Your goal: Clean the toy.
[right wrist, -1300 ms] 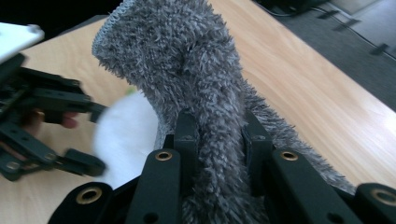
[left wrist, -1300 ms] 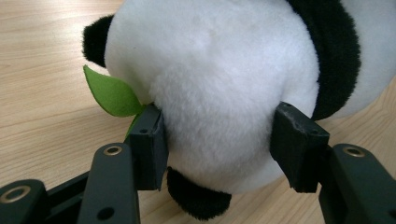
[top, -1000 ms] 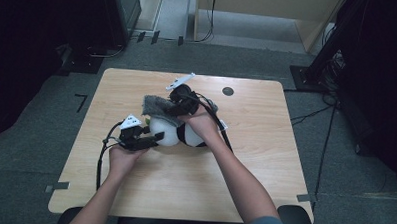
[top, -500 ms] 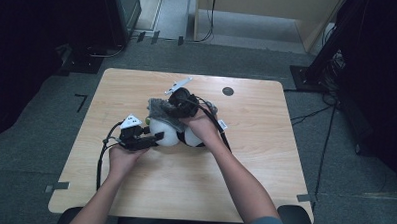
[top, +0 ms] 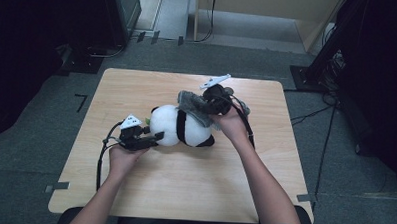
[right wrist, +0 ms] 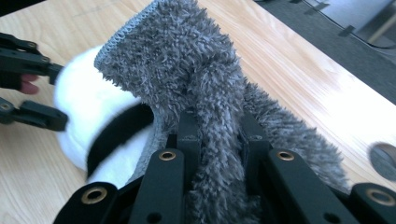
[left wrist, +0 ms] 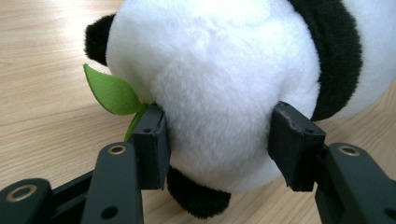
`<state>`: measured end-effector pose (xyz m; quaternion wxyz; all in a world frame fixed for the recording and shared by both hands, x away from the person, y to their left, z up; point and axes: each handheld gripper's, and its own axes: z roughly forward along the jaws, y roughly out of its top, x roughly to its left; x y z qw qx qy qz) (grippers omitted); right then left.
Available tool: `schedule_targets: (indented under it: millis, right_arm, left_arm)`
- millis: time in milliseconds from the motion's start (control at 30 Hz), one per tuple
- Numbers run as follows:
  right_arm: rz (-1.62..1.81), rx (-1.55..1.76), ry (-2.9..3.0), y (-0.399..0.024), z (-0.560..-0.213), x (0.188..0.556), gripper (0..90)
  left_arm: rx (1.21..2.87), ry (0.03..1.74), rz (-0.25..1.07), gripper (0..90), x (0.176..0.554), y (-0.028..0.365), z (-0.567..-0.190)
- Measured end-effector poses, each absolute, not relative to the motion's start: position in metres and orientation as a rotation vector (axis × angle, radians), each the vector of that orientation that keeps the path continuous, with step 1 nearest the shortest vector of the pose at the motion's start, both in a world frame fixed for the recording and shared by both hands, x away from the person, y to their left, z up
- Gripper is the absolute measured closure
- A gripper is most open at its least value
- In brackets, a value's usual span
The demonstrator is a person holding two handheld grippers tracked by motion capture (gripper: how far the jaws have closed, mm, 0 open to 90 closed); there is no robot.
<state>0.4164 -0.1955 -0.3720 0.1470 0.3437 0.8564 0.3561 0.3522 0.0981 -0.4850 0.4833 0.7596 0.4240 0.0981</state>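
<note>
The right gripper (right wrist: 217, 154) pinches a fold of the shaggy grey fabric cloth (right wrist: 205, 93) between narrowed jaws, at two o'clock of the table's middle. The left gripper (left wrist: 219, 135) clamps the white-and-black plush panda (top: 178, 126) by its head, at ten o'clock of the wooden table (top: 193, 192). Judging by this, the cloth is coming off: hold the panda firm, pull smoothly toward three o'clock.

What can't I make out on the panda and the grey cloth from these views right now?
- Panda face: turned away from the left gripper view; too small in the high view.
- Panda's far end: covered by the grey cloth in the right gripper view.
- Cloth's full shape: bunched between the jaws and cut off by the bottom edge there.
- Round dark mark on the table: cut by the right edge.
</note>
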Motion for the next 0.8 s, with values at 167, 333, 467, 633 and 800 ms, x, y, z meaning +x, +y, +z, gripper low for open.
schedule_targets:
  millis: [167, 333, 467, 633, 800]
  right_arm:
    - [1.038, 1.037, 2.436, -0.214, -0.373, 0.416, 76.1]
    - [1.074, 1.042, 2.429, -0.210, -0.371, 0.415, 76.6]
    - [1.122, 1.000, 2.435, -0.191, -0.363, 0.415, 76.5]
    - [1.142, 0.937, 2.469, -0.154, -0.361, 0.419, 76.5]
    - [1.145, 0.904, 2.520, -0.116, -0.369, 0.422, 76.3]
  left_arm:
    - [1.841, 1.032, 0.239, 43.9, 0.352, 0.098, -0.486]
    - [1.839, 1.034, 0.236, 43.7, 0.352, 0.099, -0.486]
    - [1.836, 1.032, 0.243, 43.8, 0.351, 0.098, -0.485]
    - [1.837, 1.029, 0.244, 43.8, 0.351, 0.098, -0.485]
    - [1.840, 1.027, 0.243, 43.8, 0.351, 0.098, -0.485]
